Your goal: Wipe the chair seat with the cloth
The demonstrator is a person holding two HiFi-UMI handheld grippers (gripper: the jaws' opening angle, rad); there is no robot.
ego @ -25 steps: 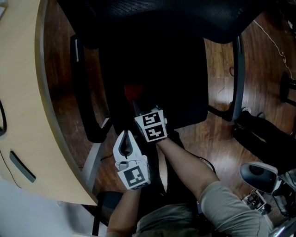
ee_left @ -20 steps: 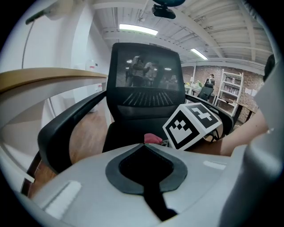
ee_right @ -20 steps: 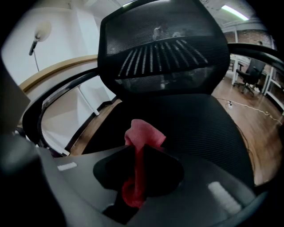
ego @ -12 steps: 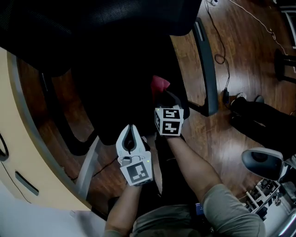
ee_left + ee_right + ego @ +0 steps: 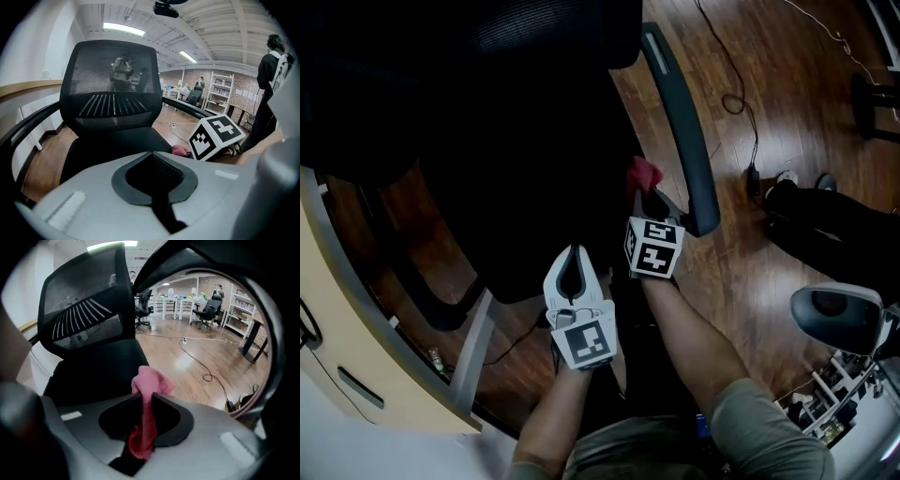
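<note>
A black office chair fills the head view, its dark seat [image 5: 534,187] ahead of me and its mesh backrest [image 5: 487,37] at the top. A pink-red cloth [image 5: 643,172] is pinched in my right gripper [image 5: 643,192], which is shut on it at the seat's right edge, beside the armrest [image 5: 680,122]. In the right gripper view the cloth [image 5: 149,383] sticks up between the jaws of the right gripper [image 5: 143,397], over the seat [image 5: 93,376]. My left gripper [image 5: 574,251] is shut and empty at the seat's front edge. The left gripper [image 5: 152,154] faces the seat [image 5: 117,145], with the cloth [image 5: 179,150] to its right.
A curved wooden desk [image 5: 337,309] runs along the left. Cables [image 5: 736,94] trail on the wooden floor at the right, near a black bag [image 5: 834,234] and a grey rounded object [image 5: 834,314]. A person [image 5: 272,61] stands at the far right of the room.
My right gripper has carried the cloth across the seat from near its front middle to its right edge by the armrest. The left gripper has followed slightly, and the chair has swung in view.
</note>
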